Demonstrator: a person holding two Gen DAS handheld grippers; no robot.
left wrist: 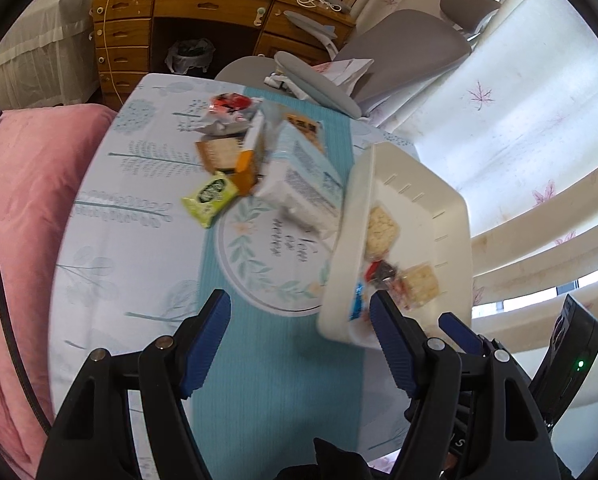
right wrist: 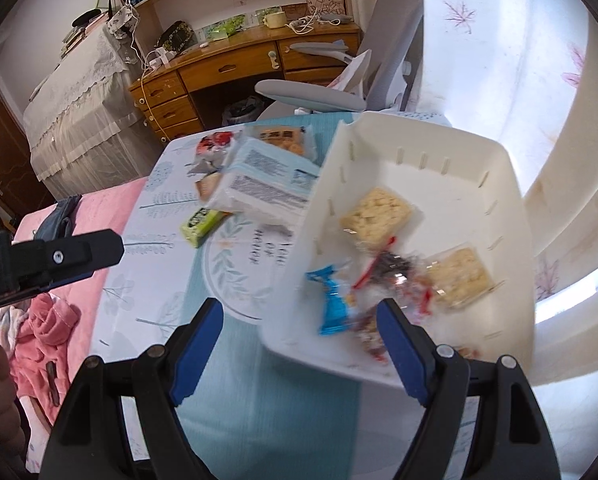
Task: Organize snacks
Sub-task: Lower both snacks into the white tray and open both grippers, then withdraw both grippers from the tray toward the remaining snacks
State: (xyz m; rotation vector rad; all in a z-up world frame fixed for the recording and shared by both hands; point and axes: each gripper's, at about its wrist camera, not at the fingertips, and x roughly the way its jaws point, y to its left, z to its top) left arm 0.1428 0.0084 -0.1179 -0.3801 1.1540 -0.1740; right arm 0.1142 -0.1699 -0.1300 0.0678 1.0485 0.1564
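the left gripper (left wrist: 299, 344) and right gripper (right wrist: 301, 354) both hung half open and empty over the desk (left wrist: 147, 216). loose snacks (left wrist: 259, 160) lay far ahead of the left gripper, left of the white bin (right wrist: 499, 216), whose long axis ran near to far.

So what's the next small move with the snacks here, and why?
Probably reach the left gripper toward the green packet: both grippers look open and empty, the white bin already holds a few snacks, and the packet lies loose on the tablecloth, nearest of the pile.
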